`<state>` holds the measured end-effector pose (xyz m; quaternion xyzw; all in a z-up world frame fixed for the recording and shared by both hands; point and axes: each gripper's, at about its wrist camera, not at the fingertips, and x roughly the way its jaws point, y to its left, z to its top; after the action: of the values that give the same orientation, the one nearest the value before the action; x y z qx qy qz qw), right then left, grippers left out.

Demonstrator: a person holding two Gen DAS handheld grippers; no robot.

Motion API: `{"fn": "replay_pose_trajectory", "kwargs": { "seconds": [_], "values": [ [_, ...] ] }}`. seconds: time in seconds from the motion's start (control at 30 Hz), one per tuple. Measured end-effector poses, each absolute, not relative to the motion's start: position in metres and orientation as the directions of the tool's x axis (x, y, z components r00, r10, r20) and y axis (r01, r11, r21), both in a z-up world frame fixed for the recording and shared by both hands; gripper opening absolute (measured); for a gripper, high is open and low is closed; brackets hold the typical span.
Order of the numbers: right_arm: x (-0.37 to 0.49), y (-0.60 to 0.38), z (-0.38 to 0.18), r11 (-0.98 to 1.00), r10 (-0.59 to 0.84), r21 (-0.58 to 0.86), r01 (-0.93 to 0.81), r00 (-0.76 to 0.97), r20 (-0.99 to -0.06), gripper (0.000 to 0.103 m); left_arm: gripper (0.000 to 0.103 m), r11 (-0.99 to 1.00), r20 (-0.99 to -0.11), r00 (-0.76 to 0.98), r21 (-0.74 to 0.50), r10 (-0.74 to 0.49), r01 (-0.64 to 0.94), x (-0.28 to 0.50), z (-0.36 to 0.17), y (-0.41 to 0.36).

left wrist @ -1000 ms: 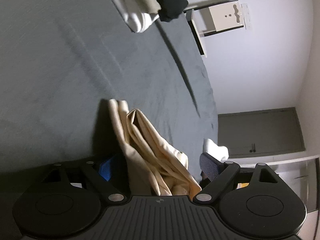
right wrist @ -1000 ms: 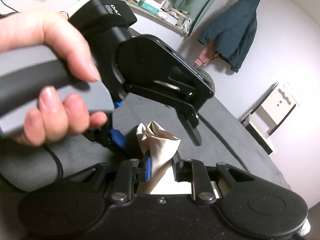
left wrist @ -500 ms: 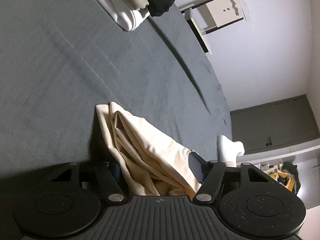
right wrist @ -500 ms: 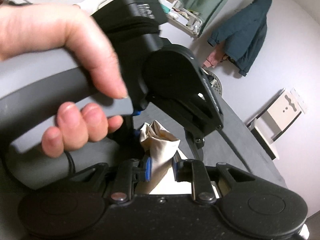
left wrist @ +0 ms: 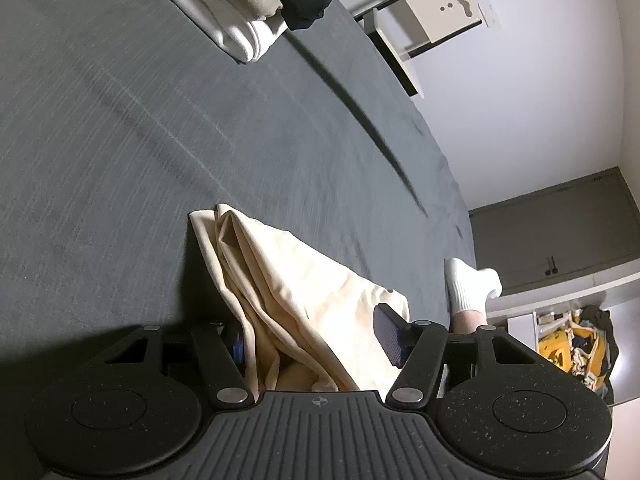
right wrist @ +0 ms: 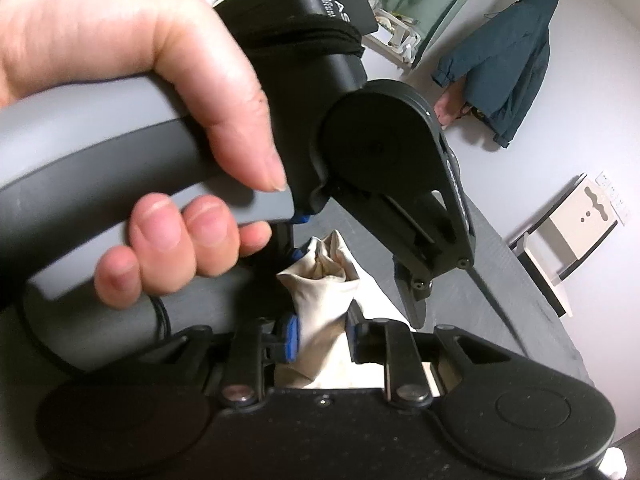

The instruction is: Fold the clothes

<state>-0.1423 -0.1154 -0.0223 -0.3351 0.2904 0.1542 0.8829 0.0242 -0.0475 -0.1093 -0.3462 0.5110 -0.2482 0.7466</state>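
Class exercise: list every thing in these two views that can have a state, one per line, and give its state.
Left gripper: open, fabric between its fingers.
Right gripper: shut on the cream cloth.
Cream cloth garment: bunched, unfolded.
White folded garment: folded, lying on the dark grey bed sheet.
Teal jacket: hanging on the wall.

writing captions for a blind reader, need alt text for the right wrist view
The right gripper is shut on bunched cream cloth. Just ahead, a hand holds the left gripper's grey handle, over a dark bedsheet.
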Motion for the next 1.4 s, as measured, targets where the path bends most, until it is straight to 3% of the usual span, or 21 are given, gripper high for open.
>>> {"fn": "replay_pose_trajectory", "kwargs": {
  "seconds": [0.2,0.4,0.47,0.63,1.03,1.4],
  "values": [
    [-0.148,-0.112,-0.021,0.726,0.074,-0.502,-0.470,0.779,-0.623,0.027,0.060,0.649,-0.599,0.356,-0.760,-0.718,0.031,0.019,-0.109,-0.039],
    [-0.149,-0.118,-0.018,0.732,0.088,-0.483,-0.480,0.770,-0.632,0.048,0.036,0.656,-0.603,0.364,-0.754,-0.710,0.030,0.016,-0.112,-0.033],
    [-0.147,-0.123,-0.015,0.744,0.106,-0.454,-0.490,0.758,-0.644,0.051,0.023,0.658,-0.606,0.368,-0.753,-0.705,0.019,0.017,-0.115,-0.030],
    [-0.143,-0.140,-0.002,0.819,0.141,-0.319,-0.476,0.707,-0.693,0.067,0.014,0.662,-0.611,0.382,-0.750,-0.693,0.003,0.017,-0.120,-0.027],
    [-0.146,-0.156,0.001,0.879,0.148,-0.197,-0.434,0.642,-0.752,0.072,0.014,0.680,-0.629,0.389,-0.734,-0.673,-0.011,0.015,-0.121,-0.021],
    [-0.145,-0.157,0.002,0.883,0.148,-0.187,-0.432,0.632,-0.761,0.079,0.014,0.688,-0.633,0.389,-0.726,-0.669,0.003,0.014,-0.119,-0.018]
  ]
}}
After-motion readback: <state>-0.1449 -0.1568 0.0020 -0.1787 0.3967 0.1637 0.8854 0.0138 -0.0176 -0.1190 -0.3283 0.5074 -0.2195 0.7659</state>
